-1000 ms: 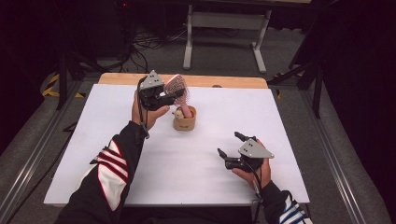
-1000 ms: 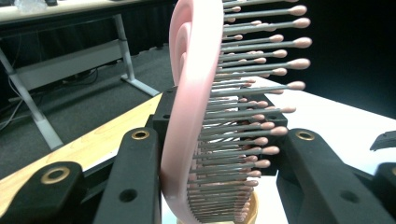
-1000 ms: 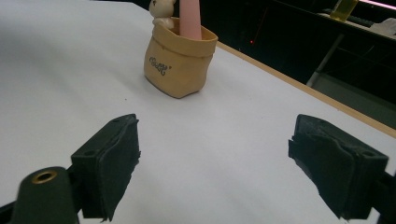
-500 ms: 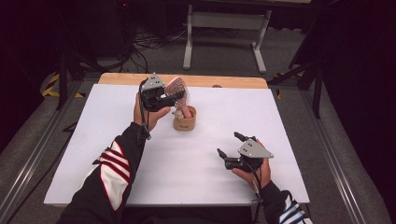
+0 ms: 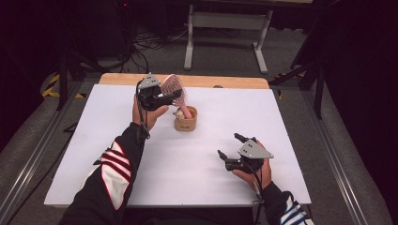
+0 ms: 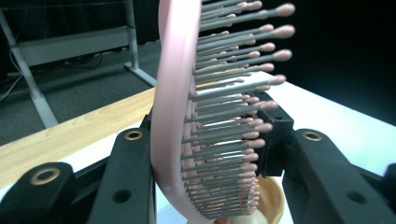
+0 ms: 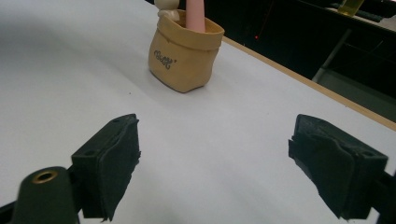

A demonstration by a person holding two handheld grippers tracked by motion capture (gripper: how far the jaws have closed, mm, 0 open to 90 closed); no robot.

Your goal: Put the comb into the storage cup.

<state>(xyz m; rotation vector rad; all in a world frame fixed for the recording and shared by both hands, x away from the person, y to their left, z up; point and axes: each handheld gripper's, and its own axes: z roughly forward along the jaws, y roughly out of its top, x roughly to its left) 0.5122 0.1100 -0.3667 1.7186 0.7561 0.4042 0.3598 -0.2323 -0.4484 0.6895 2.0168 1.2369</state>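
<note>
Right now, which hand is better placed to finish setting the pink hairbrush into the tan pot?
Left. Its tongs grip the hairbrush head, handle already in the pot. The right tongs stand open and empty, well away from it.

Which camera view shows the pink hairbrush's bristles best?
The left gripper view: the hairbrush stands close up between the left gripper's fingers, every bristle distinct. The high view shows it small, handle down in the tan pot. The right gripper view shows just its handle.
</note>
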